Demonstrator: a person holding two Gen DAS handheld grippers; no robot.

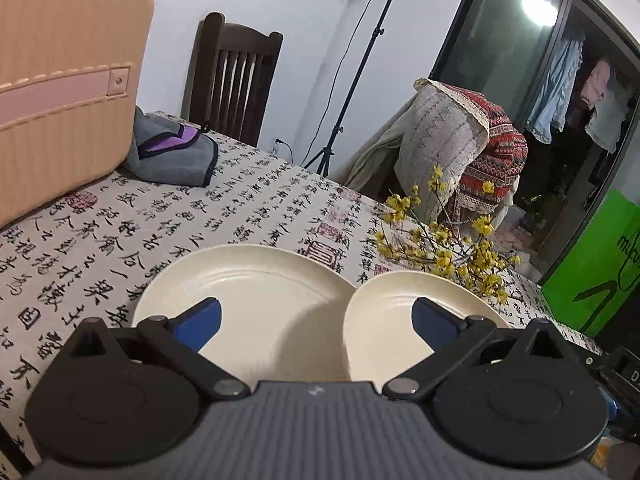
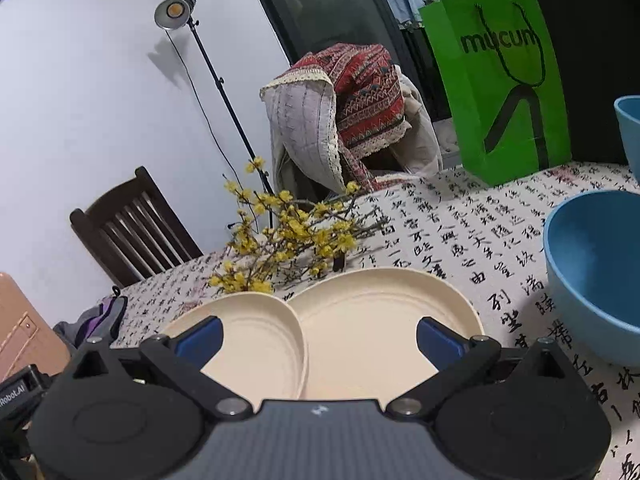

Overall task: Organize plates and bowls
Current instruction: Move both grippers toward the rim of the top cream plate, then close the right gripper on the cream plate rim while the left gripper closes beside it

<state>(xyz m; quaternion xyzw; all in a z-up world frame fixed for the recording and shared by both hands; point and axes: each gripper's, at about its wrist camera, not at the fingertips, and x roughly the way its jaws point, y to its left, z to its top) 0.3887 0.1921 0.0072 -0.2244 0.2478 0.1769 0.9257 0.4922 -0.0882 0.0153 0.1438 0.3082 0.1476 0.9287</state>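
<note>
Two cream plates lie side by side on the calligraphy-print tablecloth with their rims meeting; which rim is on top I cannot tell. In the left wrist view they are the left plate and the right plate. The right wrist view shows the same pair. My left gripper hovers open just short of them, with a blue pad over each plate. My right gripper is also open and straddles the seam between them. A large blue bowl stands to the right, with a second blue bowl behind it.
Yellow flowering branches lie just behind the plates. A pink suitcase and a grey-purple pouch sit at the far left. A green paper bag stands at the back right. Chairs and a light stand are beyond the table.
</note>
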